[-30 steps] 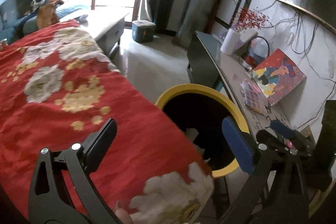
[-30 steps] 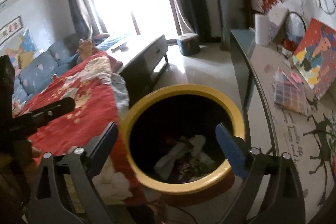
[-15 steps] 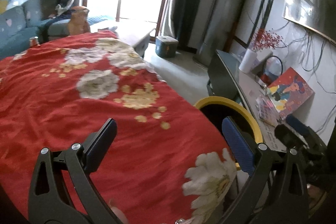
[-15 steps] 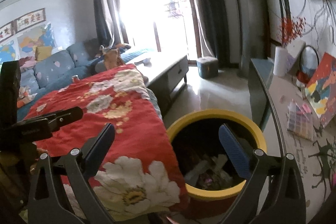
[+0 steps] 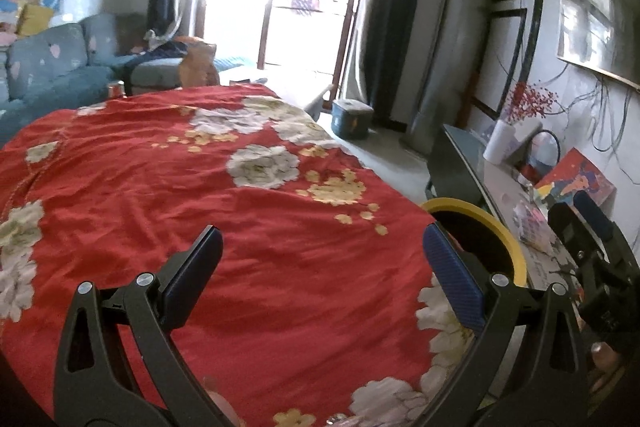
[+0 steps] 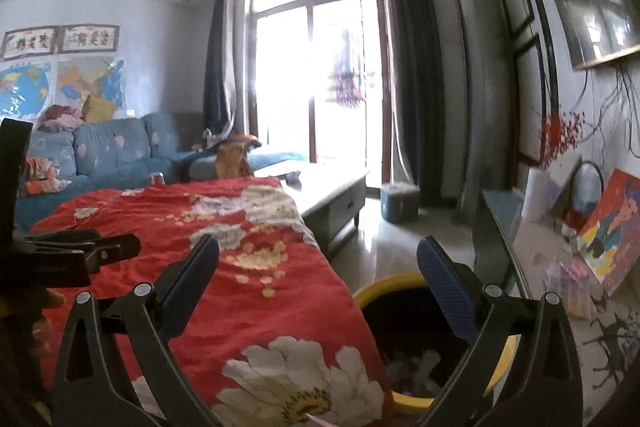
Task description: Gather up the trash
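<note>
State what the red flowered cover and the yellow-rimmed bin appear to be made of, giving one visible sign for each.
Red flowered cover: woven fabric, matte; it creases and drapes softly over the edge. Yellow-rimmed bin: probably moulded plastic; the rim is smooth, evenly coloured and slightly glossy, though coated metal cannot be ruled out. Its inside is dark, with pale crumpled scraps, likely paper or wrappers.

Black fingers (image 5: 200,267), blue ribbed pads (image 5: 452,279)

both grippers raised and pulled back, yellow-rimmed bin (image 6: 404,287) now lower, partly hidden
</note>
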{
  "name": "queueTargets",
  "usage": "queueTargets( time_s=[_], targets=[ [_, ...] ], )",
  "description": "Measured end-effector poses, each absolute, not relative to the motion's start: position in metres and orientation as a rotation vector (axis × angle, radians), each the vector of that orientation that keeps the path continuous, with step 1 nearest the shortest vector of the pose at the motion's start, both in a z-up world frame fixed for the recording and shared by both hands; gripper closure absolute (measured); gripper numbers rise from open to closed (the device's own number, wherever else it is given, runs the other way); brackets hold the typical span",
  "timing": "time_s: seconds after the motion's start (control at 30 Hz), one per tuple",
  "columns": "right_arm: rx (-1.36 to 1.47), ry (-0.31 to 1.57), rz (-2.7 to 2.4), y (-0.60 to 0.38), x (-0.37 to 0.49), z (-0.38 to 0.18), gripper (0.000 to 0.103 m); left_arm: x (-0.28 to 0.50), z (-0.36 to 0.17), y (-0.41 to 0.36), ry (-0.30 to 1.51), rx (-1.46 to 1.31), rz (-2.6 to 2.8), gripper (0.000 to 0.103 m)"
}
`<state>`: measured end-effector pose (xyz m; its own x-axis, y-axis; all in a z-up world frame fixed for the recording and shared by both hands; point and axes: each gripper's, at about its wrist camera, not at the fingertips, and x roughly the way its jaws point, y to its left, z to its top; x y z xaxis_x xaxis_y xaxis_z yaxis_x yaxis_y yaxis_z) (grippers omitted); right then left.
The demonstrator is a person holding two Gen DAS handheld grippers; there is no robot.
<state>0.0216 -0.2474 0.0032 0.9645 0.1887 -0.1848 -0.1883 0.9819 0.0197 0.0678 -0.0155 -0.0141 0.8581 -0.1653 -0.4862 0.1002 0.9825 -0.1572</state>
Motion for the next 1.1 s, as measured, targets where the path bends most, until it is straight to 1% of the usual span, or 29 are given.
queueTargets(
  time_s=[0.2, 0.37, 0.67, 1.1],
  targets=[
    [0.001, 0.114, 0.208, -0.237, 0.011, -0.001, 0.006, 0.047, -0.019, -0.012, 0.452, -0.104, -0.114, 0.011],
    [-0.010, 0.114, 0.226, -0.233, 0.011, -0.006, 0.006, 0.037, -0.022, -0.017, 0.409, -0.080, -0.102, 0.011],
    [0.028, 0.153, 0.206, -0.237, 0.019, -0.010, 0.006, 0.038, -0.024, -0.018, 0.414, -0.074, -0.094, 0.011],
    [0.029, 0.158, 0.204, -0.237, 0.021, -0.014, 0.006, 0.036, -0.023, -0.022, 0.412, -0.065, -0.092, 0.011]
  ],
)
